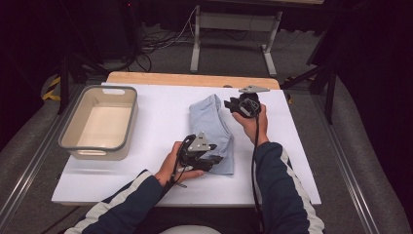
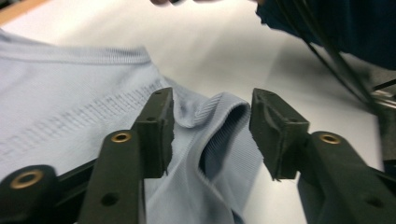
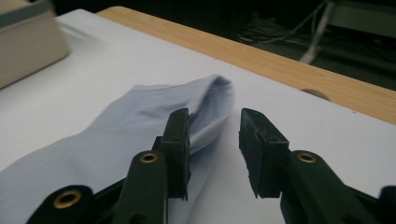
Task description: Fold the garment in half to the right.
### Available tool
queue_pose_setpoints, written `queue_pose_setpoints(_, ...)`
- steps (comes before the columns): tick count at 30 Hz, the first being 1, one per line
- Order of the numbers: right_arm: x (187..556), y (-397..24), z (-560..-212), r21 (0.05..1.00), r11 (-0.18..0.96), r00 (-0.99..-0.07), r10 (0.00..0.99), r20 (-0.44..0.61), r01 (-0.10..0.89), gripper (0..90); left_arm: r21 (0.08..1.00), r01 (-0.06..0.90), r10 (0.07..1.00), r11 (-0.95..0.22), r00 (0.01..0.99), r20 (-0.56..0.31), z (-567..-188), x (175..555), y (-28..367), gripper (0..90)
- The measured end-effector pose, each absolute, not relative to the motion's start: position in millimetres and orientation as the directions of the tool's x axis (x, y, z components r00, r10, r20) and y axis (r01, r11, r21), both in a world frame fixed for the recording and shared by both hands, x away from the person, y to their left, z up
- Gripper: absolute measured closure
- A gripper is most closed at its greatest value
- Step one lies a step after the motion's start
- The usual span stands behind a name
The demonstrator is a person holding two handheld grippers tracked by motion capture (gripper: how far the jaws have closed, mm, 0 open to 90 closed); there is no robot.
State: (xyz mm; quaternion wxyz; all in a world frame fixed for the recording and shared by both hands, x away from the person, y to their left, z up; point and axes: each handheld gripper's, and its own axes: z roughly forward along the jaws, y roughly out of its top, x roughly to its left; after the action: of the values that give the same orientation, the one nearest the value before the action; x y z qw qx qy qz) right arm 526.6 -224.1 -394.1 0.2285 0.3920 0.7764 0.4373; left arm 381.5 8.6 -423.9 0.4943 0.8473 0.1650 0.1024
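- Both tongs stand with jaws apart, gripping nothing: the left gripper (image 1: 212, 160) sits at the near end of the shirt (image 1: 212, 127), the right gripper (image 1: 233, 104) at its far end.
- Left gripper view: a ribbed cuff (image 2: 224, 109) of the light blue shirt lies between the pads, which stand clear of it on both sides.
- Right gripper view: the folded far end (image 3: 212, 100) lies just ahead of the left pad (image 3: 180, 140); bare white table (image 3: 303, 116) shows in the gap.
- Shirt lies folded in a narrow strip on the table's middle, well apart from the bin (image 1: 73, 141) at left.
- Risk, as I judge it: closing now, the left jaws could catch only the cuff's top layer, so the fold falls open on lifting.
- Right jaws look offset from the cloth; closing there may pinch nothing, or one thin edge that slips.
- Lifting the ends unevenly could drag the shirt and undo the fold.
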Motion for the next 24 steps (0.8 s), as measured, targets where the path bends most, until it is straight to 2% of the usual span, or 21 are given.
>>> queue_pose_setpoints(3, 504, -224, -395, 0.863, 0.333, -0.635, 0.773, -0.018, 0.380, 62.9, 0.873, 0.137, 0.382, -0.469, 0.922, 0.060, -418, 368, 26, 44.2)
queue_pose_setpoints(6, 477, -223, -398, 0.862, 0.372, -0.681, 0.731, -0.043, 0.345, 58.6, 0.862, 0.131, 0.387, -0.490, 0.919, 0.080, -421, 359, 40, 44.2)
queue_pose_setpoints(8, 464, -222, -402, 0.856, 0.396, -0.700, 0.712, -0.058, 0.331, 55.0, 0.845, 0.106, 0.387, -0.524, 0.914, 0.125, -427, 357, 50, 44.3)
queue_pose_setpoints(10, 454, -222, -407, 0.848, 0.415, -0.699, 0.711, -0.076, 0.330, 53.6, 0.836, 0.128, 0.395, -0.533, 0.912, 0.111, -434, 360, 57, 46.9)
queue_pose_setpoints(12, 449, -224, -413, 0.830, 0.441, -0.697, 0.711, -0.092, 0.341, 50.0, 0.827, 0.146, 0.411, -0.543, 0.905, 0.110, -444, 364, 63, 47.5)
queue_pose_setpoints(16, 448, -230, -424, 0.803, 0.432, -0.701, 0.713, -0.025, 0.411, 48.0, 0.818, 0.157, 0.402, -0.553, 0.910, 0.098, -453, 370, 70, 47.0)
queue_pose_setpoints(17, 449, -231, -426, 0.800, 0.413, -0.701, 0.714, 0.012, 0.435, 50.1, 0.817, 0.168, 0.401, -0.552, 0.912, 0.083, -456, 372, 69, 46.5)
queue_pose_setpoints(18, 449, -233, -429, 0.801, 0.399, -0.703, 0.710, 0.039, 0.447, 57.0, 0.813, 0.163, 0.388, -0.558, 0.918, 0.081, -458, 373, 69, 45.0)
queue_pose_setpoints(21, 450, -233, -432, 0.796, 0.418, -0.712, 0.702, 0.023, 0.438, 72.0, 0.815, 0.150, 0.363, -0.561, 0.928, 0.080, -463, 374, 65, 44.1)
queue_pose_setpoints(24, 450, -233, -432, 0.792, 0.413, -0.700, 0.714, 0.025, 0.450, 81.0, 0.810, 0.146, 0.361, -0.567, 0.929, 0.085, -466, 375, 61, 43.9)
